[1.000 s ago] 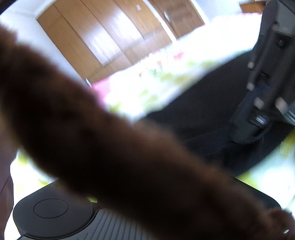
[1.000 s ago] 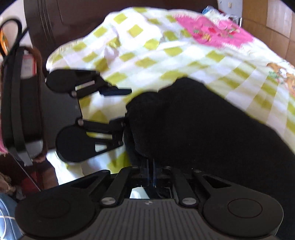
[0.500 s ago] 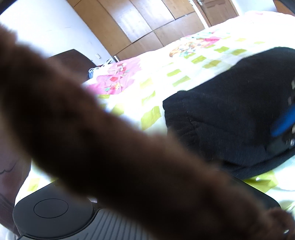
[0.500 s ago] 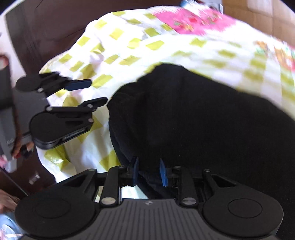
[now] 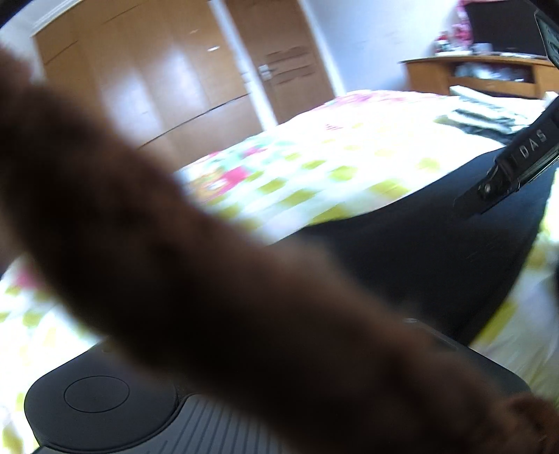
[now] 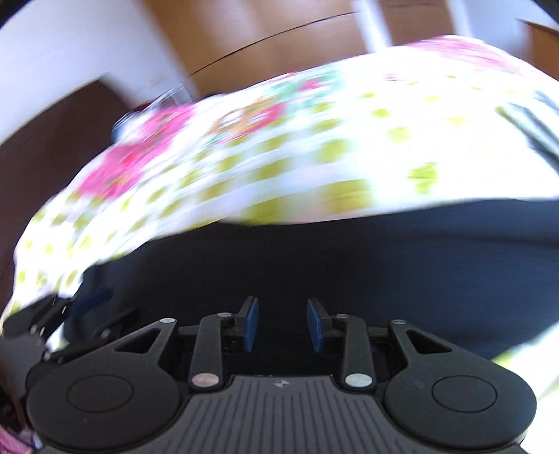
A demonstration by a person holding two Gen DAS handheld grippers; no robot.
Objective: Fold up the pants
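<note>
Two grippers in play, only one readable. Right gripper [image 6: 282, 324]: blue pads [image 6: 251, 323] stand spread with bare gap between them, nothing pinched. Dark pants [image 6: 349, 265] lie directly ahead at 12 o'clock, starting right at the pad tips and filling the lower half of the right wrist view; whether the pads touch the cloth cannot be told through the motion blur.

Pants run as a broad band from 9 o'clock to 3 o'clock across that view, so the long axis lies crosswise to the jaw line. Near edge sits just beyond the pads; far edge meets the checked bedsheet [image 6: 314, 139] further out.

Left gripper [image 6: 70, 324] shows as a blurred dark linkage at 8 o'clock in the right view, just at the pants' left end. Its jaw state cannot be told. In the left wrist view a brown fuzzy sleeve [image 5: 174, 262] blocks the fingers entirely; pants [image 5: 436, 255] appear beyond it toward 3 o'clock.

Judgement: right gripper is the nearer and squarely faces the cloth; a short forward push and a close would take the near edge. Wooden wardrobe [image 6: 279, 31] stands far behind the bed.
</note>
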